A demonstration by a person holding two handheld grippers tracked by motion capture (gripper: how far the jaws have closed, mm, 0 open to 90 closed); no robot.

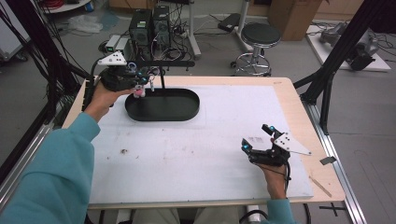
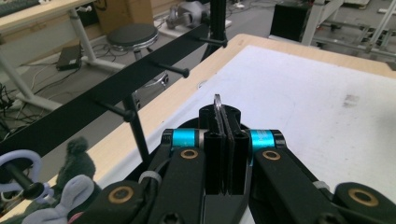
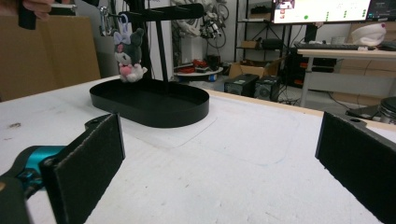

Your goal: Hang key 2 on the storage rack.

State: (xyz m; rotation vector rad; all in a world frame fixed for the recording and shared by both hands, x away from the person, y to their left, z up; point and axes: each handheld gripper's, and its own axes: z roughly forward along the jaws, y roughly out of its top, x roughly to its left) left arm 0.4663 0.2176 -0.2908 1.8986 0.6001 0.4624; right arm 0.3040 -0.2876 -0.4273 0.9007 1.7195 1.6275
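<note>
High view: the white table (image 1: 196, 154) carries an oval black tray (image 1: 163, 105) with a pegged rack (image 1: 163, 64) rising from it. Left gripper (image 1: 140, 77), jaws clenched on a metal key ring (image 2: 217, 103), hovers at the rack, plush charm (image 1: 139, 91) dangling below. Right gripper (image 1: 256, 137) gapes empty over the table's near right
</note>
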